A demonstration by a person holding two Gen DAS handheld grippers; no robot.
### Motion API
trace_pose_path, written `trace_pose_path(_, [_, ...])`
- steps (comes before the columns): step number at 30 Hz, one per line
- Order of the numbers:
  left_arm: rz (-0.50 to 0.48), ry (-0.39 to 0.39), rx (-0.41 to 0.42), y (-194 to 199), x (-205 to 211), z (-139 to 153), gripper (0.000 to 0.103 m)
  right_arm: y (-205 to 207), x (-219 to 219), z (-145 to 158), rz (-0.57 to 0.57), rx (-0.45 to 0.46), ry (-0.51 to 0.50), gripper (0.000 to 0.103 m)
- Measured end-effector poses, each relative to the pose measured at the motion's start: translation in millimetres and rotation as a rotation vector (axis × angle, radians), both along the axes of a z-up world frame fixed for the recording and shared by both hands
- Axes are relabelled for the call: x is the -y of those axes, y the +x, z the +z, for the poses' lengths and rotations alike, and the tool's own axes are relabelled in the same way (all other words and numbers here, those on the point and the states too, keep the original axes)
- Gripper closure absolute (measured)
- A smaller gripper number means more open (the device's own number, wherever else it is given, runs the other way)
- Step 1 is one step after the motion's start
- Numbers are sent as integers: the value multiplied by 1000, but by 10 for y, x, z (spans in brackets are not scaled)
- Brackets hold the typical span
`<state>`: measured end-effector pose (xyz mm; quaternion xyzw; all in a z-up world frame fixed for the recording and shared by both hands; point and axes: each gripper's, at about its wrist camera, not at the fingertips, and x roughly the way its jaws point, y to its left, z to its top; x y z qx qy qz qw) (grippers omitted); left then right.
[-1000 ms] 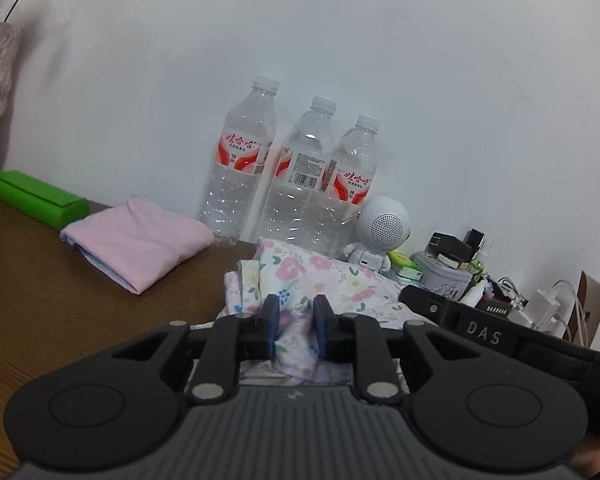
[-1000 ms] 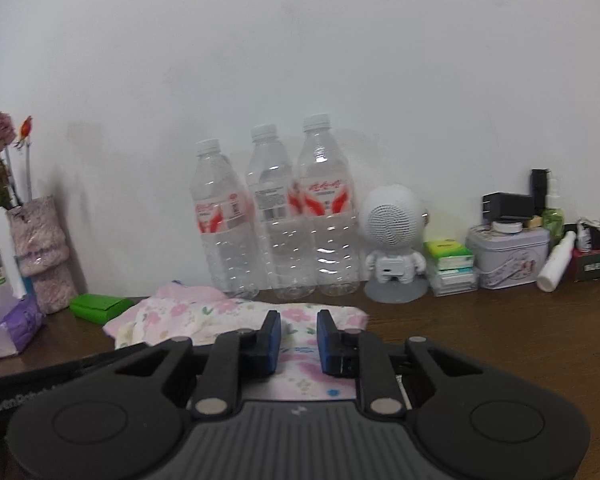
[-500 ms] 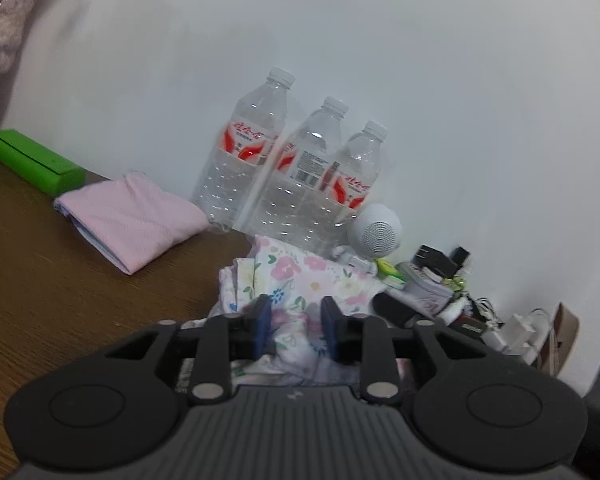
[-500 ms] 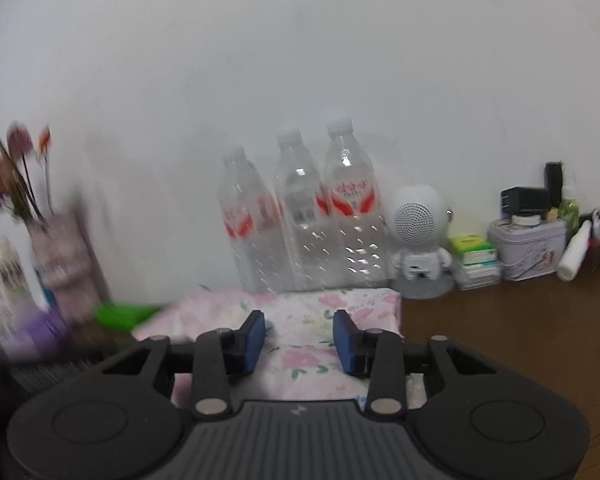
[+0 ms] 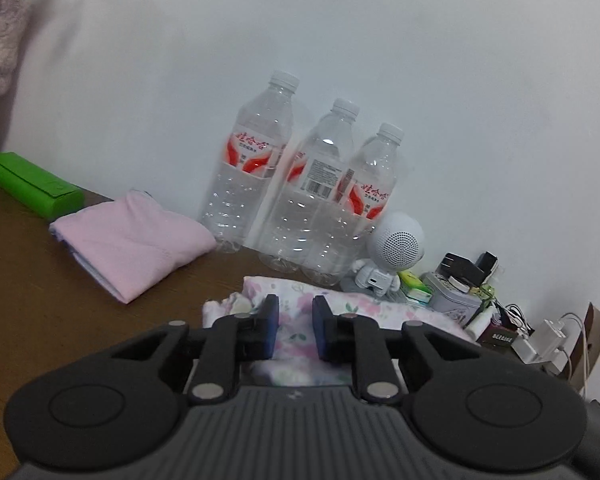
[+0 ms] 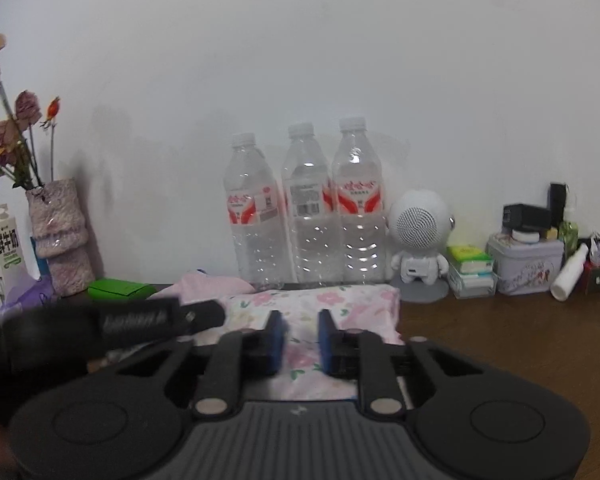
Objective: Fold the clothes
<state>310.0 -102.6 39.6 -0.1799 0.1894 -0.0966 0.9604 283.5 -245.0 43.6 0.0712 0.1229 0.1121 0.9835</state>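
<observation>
A floral garment (image 5: 360,308) lies folded on the brown table (image 5: 40,300), in front of the water bottles. My left gripper (image 5: 296,328) hovers at its near left edge, jaws a narrow gap apart, with only flat cloth showing behind the gap. My right gripper (image 6: 300,340) stands over the same floral garment (image 6: 332,304), open by a similar gap and holding nothing. The left gripper's black body (image 6: 140,320) shows blurred at the left of the right wrist view. A folded pink garment (image 5: 136,240) rests farther left, near the wall.
Three water bottles (image 6: 308,216) line the wall, with a white robot-shaped speaker (image 6: 420,232) beside them. A tin (image 6: 528,266), small boxes and chargers crowd the right. A green case (image 5: 32,186), a vase of flowers (image 6: 60,240) and a milk carton (image 6: 2,248) stand left.
Both grippers let go of the floral garment, opening wide and then narrowing again. Both pulled back and up, and the garment now lies flat.
</observation>
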Motion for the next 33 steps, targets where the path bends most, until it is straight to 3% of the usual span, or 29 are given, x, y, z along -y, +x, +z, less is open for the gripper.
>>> trace_pose_path(1, [1,12,12,-33,20,-2,84,0,5,18,1,5,6,101])
trace_pose_path(5, [8,47,66,-111,109,-14,83,0,27,90,4,27,29,103])
trace_pose_path(11, [15,99,77,-118,121,-71,82,273,-19,-54,32,-55,32,103])
trace_pose_path(15, [4,75,79,-105,86,-85,81,240,181,-128,-112,-51,7,103])
trace_pose_path(18, [5,87,91,-125,95,-70,81,188,349,-176,-139,-69,44,101])
trace_pose_path(20, [12,100,110,-165,106,-39,79,88,381,-96,-141,-26,56,101])
trace_pose_path(22, [41,69,219,-371,41,85,71,-9,396,9,-127,14,60,101])
trace_pose_path(24, [30,78,294,-540,30,177,71,-77,404,123,-87,29,54,101])
trace_pose_path(26, [-27,131,328,-662,79,230,85,-112,403,207,-44,21,41,101])
trace_pose_path(27, [-34,165,311,-651,138,192,92,-100,394,220,-19,-4,28,101])
trace_pose_path(33, [-137,299,172,-486,357,3,92,21,359,113,54,-156,-8,101])
